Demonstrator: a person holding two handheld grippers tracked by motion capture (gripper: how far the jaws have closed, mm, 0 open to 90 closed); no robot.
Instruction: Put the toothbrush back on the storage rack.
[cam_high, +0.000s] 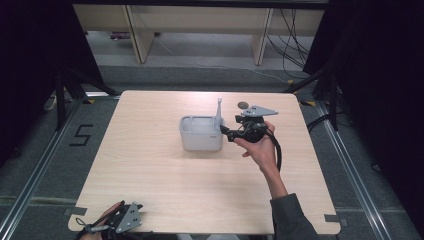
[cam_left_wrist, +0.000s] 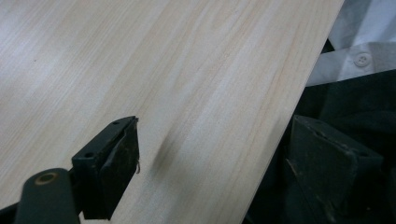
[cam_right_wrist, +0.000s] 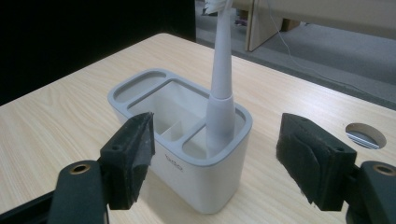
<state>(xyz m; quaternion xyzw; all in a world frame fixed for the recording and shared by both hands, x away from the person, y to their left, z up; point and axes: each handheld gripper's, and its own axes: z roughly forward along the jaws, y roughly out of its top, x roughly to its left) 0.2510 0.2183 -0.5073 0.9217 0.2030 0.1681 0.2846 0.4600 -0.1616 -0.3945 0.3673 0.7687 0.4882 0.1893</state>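
Right now the right gripper hovers just beside the right-hand end of the grey holder, which sits a little past the middle of the table, toward twelve o'clock from the person. Its two black jaws stand well apart, clamped on nothing; in the right gripper view the right gripper frames the holder between its pads without touching it. A white toothbrush stands nearly upright in the holder's near end compartment, its bristle head at twelve o'clock, cut off by the top of that view. From above, the toothbrush rises out of the holder's corner at about one o'clock. The other compartments look empty as far as can be seen. A round hole in the tabletop lies at three o'clock from the holder in the right gripper view.

The left gripper rests at the table's near edge, at about seven o'clock from the holder and well apart from it. In the left gripper view the left gripper has its jaws spread wide over the bare wood and the table edge, with nothing between them.
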